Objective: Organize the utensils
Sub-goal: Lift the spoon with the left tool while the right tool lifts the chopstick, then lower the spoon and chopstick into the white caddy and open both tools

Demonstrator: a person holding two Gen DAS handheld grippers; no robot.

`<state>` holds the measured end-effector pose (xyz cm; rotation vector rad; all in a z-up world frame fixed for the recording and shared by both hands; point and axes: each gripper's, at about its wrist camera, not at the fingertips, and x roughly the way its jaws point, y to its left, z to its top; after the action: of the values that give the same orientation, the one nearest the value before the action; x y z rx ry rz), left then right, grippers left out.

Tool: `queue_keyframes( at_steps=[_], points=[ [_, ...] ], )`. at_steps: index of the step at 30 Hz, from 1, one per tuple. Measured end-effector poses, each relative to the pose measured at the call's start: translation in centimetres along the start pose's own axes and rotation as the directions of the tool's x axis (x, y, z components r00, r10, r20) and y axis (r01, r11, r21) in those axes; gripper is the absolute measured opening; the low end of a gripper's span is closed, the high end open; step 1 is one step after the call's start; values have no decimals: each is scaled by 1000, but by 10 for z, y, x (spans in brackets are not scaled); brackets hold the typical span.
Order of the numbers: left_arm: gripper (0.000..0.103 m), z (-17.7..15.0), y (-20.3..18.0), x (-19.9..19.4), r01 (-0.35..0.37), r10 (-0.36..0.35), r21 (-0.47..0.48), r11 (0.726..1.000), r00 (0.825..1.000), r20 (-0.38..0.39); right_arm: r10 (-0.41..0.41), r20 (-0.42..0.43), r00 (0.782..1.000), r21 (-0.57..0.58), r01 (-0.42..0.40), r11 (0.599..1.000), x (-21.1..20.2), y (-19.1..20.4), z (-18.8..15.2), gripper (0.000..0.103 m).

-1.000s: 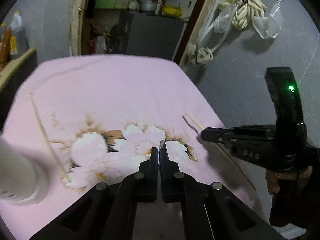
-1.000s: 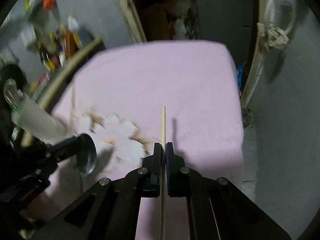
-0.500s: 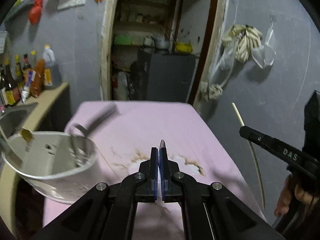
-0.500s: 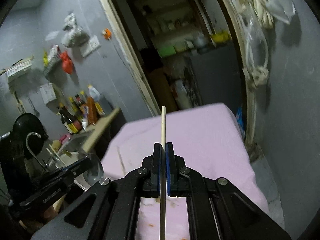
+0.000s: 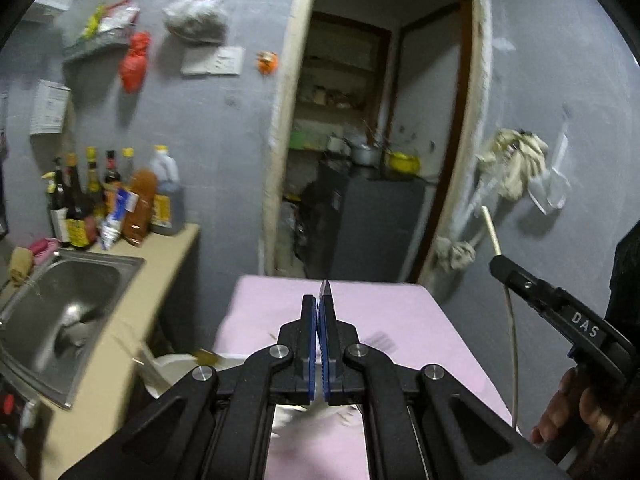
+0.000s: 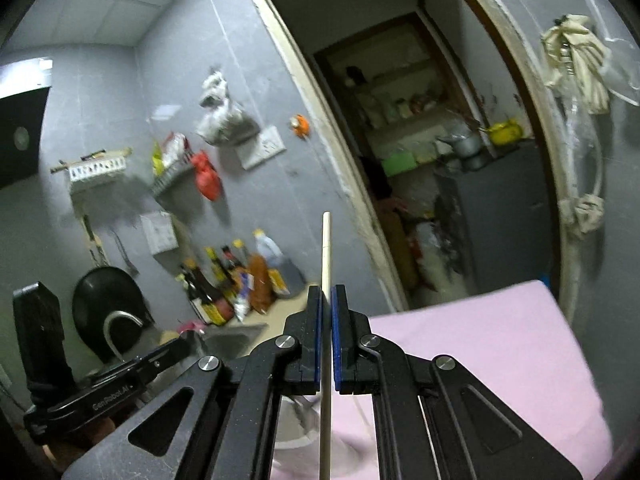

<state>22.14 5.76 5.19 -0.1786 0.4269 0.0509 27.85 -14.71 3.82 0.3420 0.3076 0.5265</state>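
Observation:
My left gripper (image 5: 318, 300) is shut on a metal spoon, whose thin edge (image 5: 326, 286) pokes out between the blue pads. In the right wrist view my right gripper (image 6: 326, 290) is shut on a pale wooden chopstick (image 6: 326, 248) that stands up past the fingertips. From the left wrist view that chopstick (image 5: 491, 230) sticks out above the right gripper (image 5: 500, 266) at the right. The left gripper (image 6: 184, 346) shows low at the left. A white utensil holder (image 5: 176, 368) sits below both grippers, partly hidden, at the near left of the pink cloth-covered table (image 5: 400, 320).
A steel sink (image 5: 60, 300) lies to the left in a counter with several sauce bottles (image 5: 112, 200) behind it. Straight ahead is an open doorway (image 5: 360, 160) to a storeroom. A mop (image 5: 516, 160) hangs on the grey wall at the right. A hand (image 5: 560, 412) grips the right tool.
Both grippers have risen and tipped upward, so the views swing from the flowered cloth to the wall and doorway. The white holder slid from the left to under the jaws. Both grips are unchanged.

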Motion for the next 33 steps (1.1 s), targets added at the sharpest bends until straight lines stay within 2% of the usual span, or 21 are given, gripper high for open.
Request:
queue_keyframes(
  at_steps=[6,10,14,18,21,25,31,33],
  points=[
    [2,24,53,-13,-100,104,-44,994,991,85,71,69,995,18,-72,997,32,35,2,4],
    [2,37,86,-13,-201,208,-71,977,969,133,75,94,993,17,-77,997,57,55,-8,4],
    [2,40,107,-1,-283,296,-103,954,944,145,67,111,992,46,-73,996,75,60,-21,4],
    [2,36,111,11,-348,360,-102,932,920,153,21,137,990,70,-31,997,89,60,-34,4],
    [2,28,112,21,-388,397,-89,918,906,145,-44,141,989,87,32,996,97,57,-46,4],
    [2,14,111,29,-421,430,-92,902,894,124,-88,133,987,97,75,992,106,54,-56,4],
    [2,-1,115,39,-430,443,-133,893,892,92,-132,135,982,104,118,988,112,51,-63,4],
    [3,-4,114,40,-449,463,-132,884,880,104,-143,136,980,99,130,987,114,52,-66,4]
  ],
)
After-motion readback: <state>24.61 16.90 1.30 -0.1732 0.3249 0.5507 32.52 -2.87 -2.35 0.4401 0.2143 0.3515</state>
